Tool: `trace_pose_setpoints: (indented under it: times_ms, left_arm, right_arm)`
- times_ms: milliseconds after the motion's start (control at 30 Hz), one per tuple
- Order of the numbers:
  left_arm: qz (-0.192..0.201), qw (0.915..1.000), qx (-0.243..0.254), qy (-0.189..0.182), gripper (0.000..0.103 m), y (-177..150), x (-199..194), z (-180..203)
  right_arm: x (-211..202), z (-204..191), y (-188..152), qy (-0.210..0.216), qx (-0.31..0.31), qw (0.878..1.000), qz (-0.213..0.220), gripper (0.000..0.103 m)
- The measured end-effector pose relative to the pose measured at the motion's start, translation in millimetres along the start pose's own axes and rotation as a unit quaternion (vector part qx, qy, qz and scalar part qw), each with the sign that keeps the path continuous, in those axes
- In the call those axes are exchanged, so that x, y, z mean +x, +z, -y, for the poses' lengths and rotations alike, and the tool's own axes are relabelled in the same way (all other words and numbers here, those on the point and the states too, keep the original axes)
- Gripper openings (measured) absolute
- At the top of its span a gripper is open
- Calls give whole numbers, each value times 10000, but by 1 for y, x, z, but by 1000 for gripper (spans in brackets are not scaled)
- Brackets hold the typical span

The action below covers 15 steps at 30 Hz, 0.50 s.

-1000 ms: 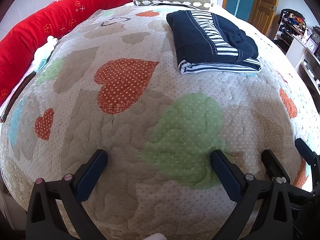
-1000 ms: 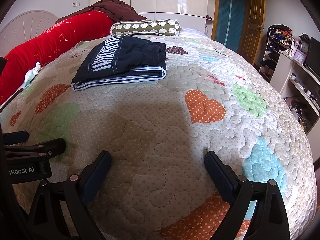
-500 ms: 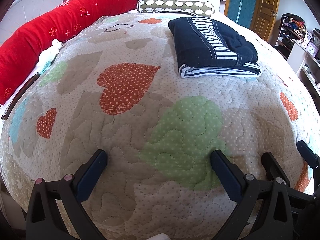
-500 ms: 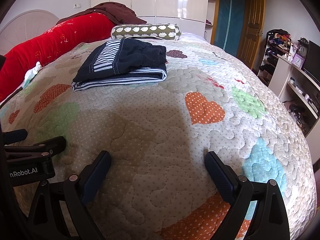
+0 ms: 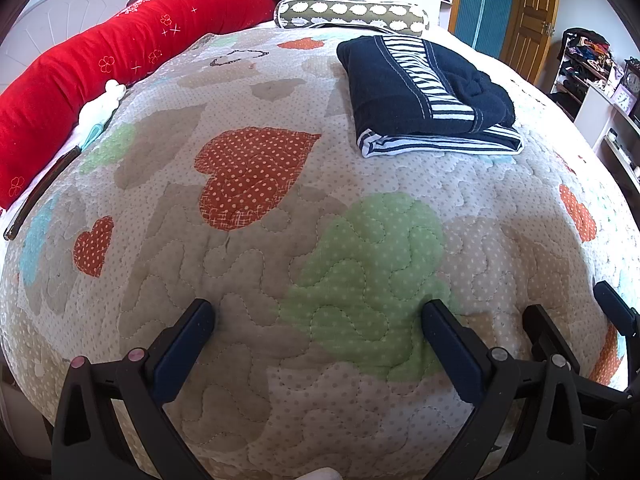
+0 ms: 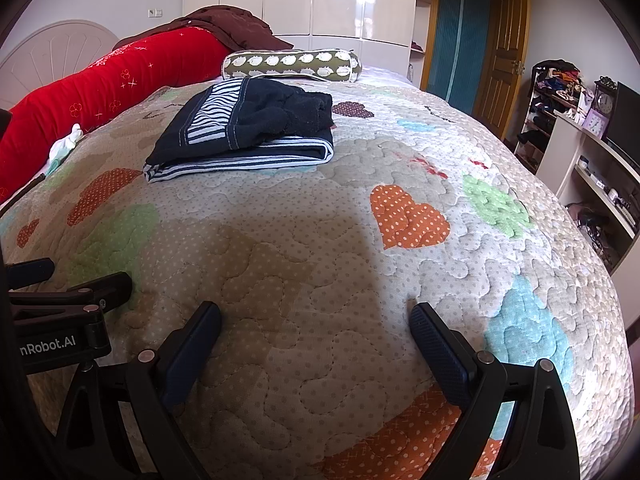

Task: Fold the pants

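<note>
Pants folded on quilted bed; "nRobot.AI" legible; left tongs, right tongs both spread, empty.

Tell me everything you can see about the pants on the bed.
The pants are dark navy, soft and fleecy-looking, with a striped navy-and-white band edged in pale stitching. They lie folded into a thick, roughly rectangular stack, striped layers showing along the near edge. They rest flat on the quilt, near a spotted bolster. Neither tool touches them.

Fleecy cloth pants, stitched quilt
</note>
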<state>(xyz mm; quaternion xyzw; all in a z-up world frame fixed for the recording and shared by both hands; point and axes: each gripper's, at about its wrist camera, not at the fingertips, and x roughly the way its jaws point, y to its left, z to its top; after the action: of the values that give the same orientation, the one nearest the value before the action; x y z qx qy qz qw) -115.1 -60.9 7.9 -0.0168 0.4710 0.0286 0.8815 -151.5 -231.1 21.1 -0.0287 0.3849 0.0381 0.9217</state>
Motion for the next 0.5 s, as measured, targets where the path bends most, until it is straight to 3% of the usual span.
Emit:
trace_pose_setpoints:
  times_ms: [500]
  left_arm:
    - [7, 10000, -1, 4, 103, 0, 0, 0]
  right_arm:
    - [0, -1, 0, -10, -2, 10000, 29, 98]
